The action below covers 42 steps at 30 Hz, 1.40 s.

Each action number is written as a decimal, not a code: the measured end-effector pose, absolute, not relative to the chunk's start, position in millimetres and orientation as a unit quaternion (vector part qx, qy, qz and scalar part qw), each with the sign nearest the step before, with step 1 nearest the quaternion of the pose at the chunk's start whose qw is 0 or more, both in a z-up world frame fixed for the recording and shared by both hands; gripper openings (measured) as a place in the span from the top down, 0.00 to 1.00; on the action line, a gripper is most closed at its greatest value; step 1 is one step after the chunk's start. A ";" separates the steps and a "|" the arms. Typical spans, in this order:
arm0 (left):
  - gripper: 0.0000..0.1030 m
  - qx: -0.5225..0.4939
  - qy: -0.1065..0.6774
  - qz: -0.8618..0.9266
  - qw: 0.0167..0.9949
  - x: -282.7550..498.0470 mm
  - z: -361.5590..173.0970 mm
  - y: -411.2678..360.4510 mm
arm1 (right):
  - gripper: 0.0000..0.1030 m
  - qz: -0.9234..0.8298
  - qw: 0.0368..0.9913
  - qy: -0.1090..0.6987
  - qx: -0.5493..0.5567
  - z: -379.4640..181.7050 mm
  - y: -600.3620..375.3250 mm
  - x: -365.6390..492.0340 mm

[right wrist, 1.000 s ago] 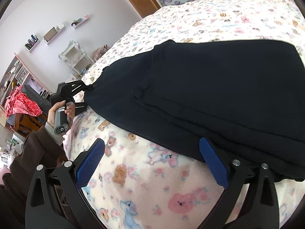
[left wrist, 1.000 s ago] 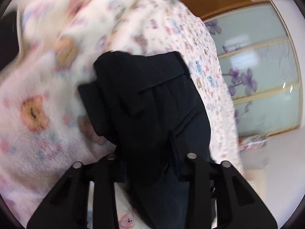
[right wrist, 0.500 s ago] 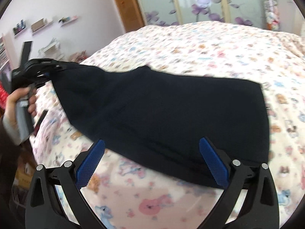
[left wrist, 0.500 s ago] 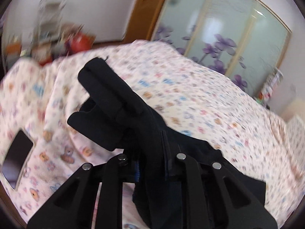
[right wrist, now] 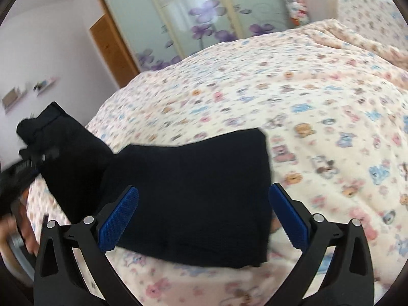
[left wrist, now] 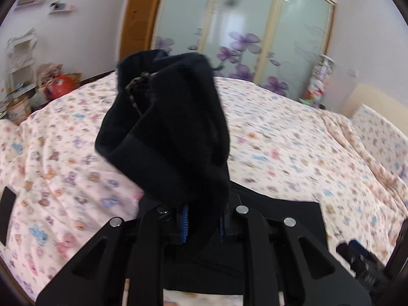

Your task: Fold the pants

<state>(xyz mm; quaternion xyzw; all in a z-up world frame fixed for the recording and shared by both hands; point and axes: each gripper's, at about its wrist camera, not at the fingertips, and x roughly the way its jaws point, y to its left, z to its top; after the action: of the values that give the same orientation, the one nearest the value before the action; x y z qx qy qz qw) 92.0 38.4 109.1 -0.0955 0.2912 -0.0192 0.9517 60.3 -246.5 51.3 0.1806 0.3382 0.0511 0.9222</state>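
Pants (left wrist: pixel 173 132) feel soft and floppy: my left hand-held gripper (left wrist: pixel 202 225) is clamped on one bunched end, rest draped on the bed (right wrist: pixel 318 107). Right hand-held gripper (right wrist: pixel 204 219) hovers spread apart; I'd pinch thick edges.

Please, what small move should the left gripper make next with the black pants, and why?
Probably carry the raised end across and lower it onto the flat part. The left gripper is shut on the black pants, one end lifted above the bedspread; the right gripper is open, holding nothing.
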 end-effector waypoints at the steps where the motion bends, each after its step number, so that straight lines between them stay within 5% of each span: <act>1: 0.84 -0.092 0.292 -0.029 0.952 92.2 107.9 27.7 | 0.01 0.045 0.922 0.337 0.187 51.7 -250.8 60.6; 12: 0.84 0.020 0.367 -0.153 0.917 88.2 10.6 -123.6 | 0.01 -0.014 0.903 0.338 0.266 42.6 -315.3 66.2; 22: 0.85 -0.022 0.329 -0.216 0.919 60.4 24.3 -114.6 | 0.01 0.125 0.846 0.356 0.376 24.1 -305.7 76.7; 27: 0.84 0.016 0.372 -0.222 0.901 57.3 -14.6 -121.1 | 0.01 0.144 0.810 0.372 0.430 8.1 -312.2 83.6; 42: 0.72 -0.048 0.366 -0.279 0.886 40.7 -13.1 -74.5 | 0.01 0.172 0.840 0.354 0.373 24.2 -296.2 86.5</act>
<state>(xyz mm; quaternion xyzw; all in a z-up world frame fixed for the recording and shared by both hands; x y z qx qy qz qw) 40.7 -74.5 -13.1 -0.0480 0.3663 -0.2788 0.8865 86.5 -296.2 24.2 0.3734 0.3540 0.1716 0.8401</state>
